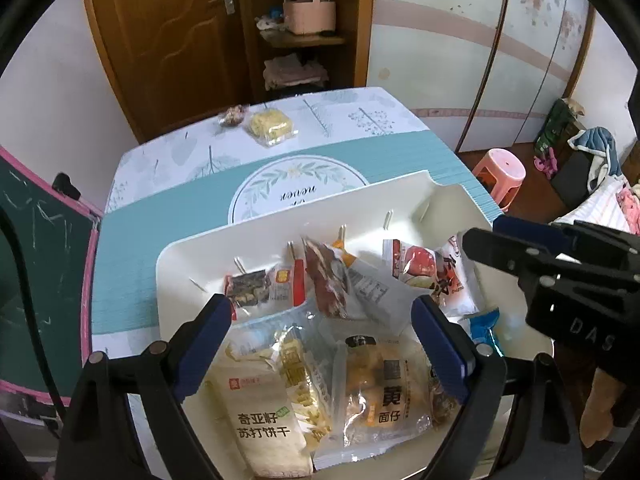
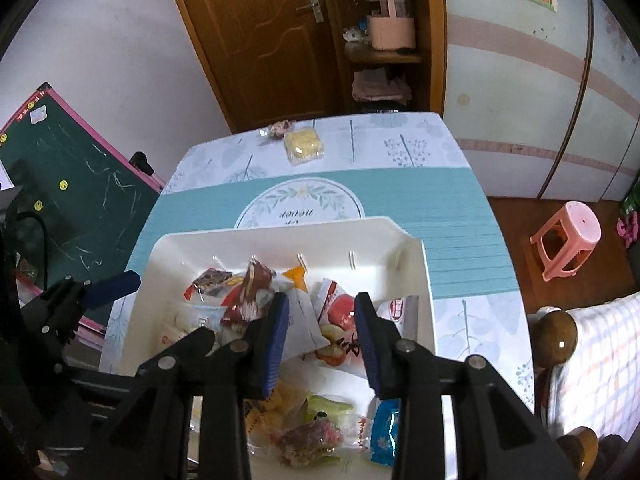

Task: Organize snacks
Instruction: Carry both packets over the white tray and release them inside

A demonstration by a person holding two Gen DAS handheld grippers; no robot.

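Observation:
A white bin (image 1: pixel 280 224) on the table holds several snack packets; it also shows in the right wrist view (image 2: pixel 280 240). My left gripper (image 1: pixel 322 322) is open above a cracker pack (image 1: pixel 260 420) and a yellow bread pack (image 1: pixel 384 392) in the bin. My right gripper (image 2: pixel 322 312) is open above a red and white packet (image 2: pixel 340 320); it shows from the side in the left wrist view (image 1: pixel 520 252). A yellow noodle cake pack (image 1: pixel 272 126) and a small brown snack (image 1: pixel 232 116) lie at the table's far edge, also seen in the right wrist view as the noodle pack (image 2: pixel 302 144).
The table has a teal and white cloth (image 1: pixel 160 220). A green chalkboard (image 2: pixel 72 168) leans at the left. A pink stool (image 2: pixel 568 240) stands right of the table. A wooden door (image 2: pixel 260 32) and a shelf (image 2: pixel 384 56) are behind. A bed (image 2: pixel 592 352) is at the right.

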